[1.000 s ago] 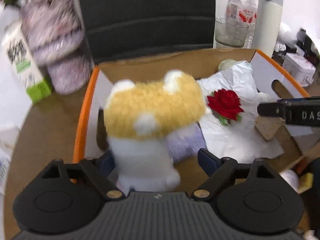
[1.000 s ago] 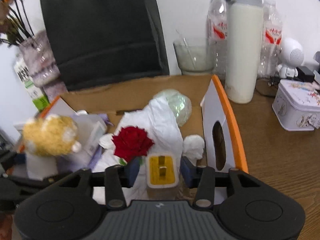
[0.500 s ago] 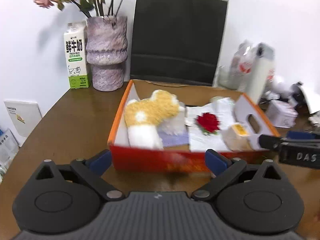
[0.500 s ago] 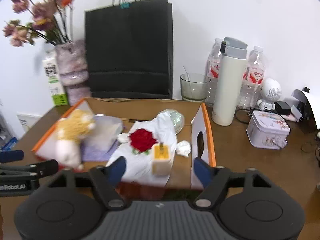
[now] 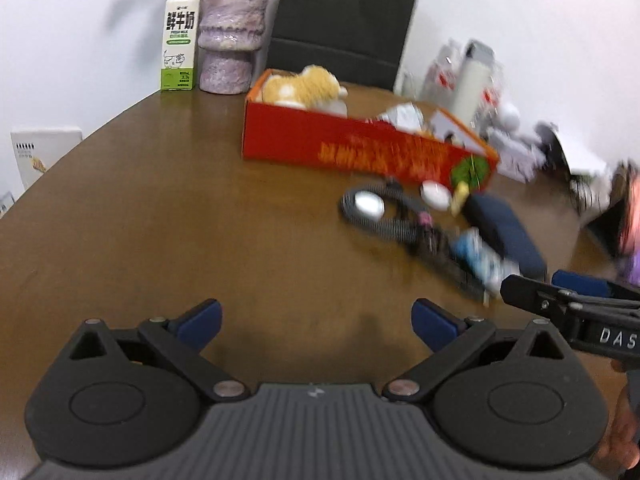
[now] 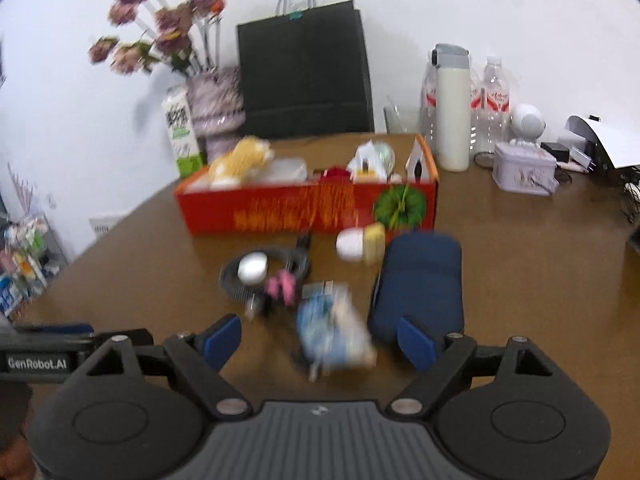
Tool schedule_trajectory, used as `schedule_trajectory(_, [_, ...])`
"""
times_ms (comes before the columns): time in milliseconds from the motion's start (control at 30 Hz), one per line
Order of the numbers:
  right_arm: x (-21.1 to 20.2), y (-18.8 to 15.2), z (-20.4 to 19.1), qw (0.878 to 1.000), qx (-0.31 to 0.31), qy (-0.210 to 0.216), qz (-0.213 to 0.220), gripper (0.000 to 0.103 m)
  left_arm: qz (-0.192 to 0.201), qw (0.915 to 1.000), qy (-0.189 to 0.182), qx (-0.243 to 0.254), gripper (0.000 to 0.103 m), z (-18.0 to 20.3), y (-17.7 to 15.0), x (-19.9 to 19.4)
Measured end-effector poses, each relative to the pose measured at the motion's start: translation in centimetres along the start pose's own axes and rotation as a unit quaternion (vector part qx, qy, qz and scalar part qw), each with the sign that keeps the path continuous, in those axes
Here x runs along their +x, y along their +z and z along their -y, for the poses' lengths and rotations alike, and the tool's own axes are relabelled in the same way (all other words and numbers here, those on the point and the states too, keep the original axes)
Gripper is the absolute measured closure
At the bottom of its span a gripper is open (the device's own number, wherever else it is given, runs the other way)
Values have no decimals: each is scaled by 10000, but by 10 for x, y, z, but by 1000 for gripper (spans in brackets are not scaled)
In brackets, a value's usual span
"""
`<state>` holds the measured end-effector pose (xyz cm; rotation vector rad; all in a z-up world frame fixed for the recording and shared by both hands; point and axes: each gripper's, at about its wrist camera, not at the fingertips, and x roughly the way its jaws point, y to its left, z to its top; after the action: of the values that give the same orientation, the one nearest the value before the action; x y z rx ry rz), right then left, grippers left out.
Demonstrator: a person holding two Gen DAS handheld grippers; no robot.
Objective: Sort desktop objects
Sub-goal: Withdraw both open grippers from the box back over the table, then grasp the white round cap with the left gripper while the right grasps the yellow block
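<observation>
Fingers on my left gripper (image 5: pixel 316 322) stand wide apart with only bare brown table (image 5: pixel 168 216) between them. My right gripper (image 6: pixel 320 338) has its jaws just opening further, and nothing is clamped: a blurred blue-and-white packet (image 6: pixel 334 330) lies on the table between its two blue pads, touching neither that I can see. Just right of that packet lies a dark blue case (image 6: pixel 418 280), whose near end reaches beside the right finger (image 6: pixel 416 344). Farther from the fingers sit a white oval thing (image 6: pixel 252 268) on a dark coiled cable (image 6: pixel 280 258), a pink clip (image 6: pixel 280 286), and a white-and-yellow piece (image 6: pixel 360 243) close to the red box (image 6: pixel 280 210). Inside the box I see a yellow plush toy (image 6: pixel 244 156), a red rose (image 6: pixel 336 172) and crumpled white paper, all well away from both grippers.
</observation>
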<state>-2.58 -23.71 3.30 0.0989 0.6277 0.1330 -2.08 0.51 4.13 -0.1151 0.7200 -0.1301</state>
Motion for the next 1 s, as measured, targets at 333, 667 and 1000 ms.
schedule_trajectory(333, [-27,-52,-4,9995,-282,47,97,11,5,9982,186,579,0,16,-34,-2])
schedule_trajectory(667, [-17,-43,8,9999,26,-103,113,16,142,9975,-52,685,2,21,-16,10])
schedule_trajectory(1000, [5,5,14,9988,-163,-67,450,33,60,9983,-550,168,24,26,62,63])
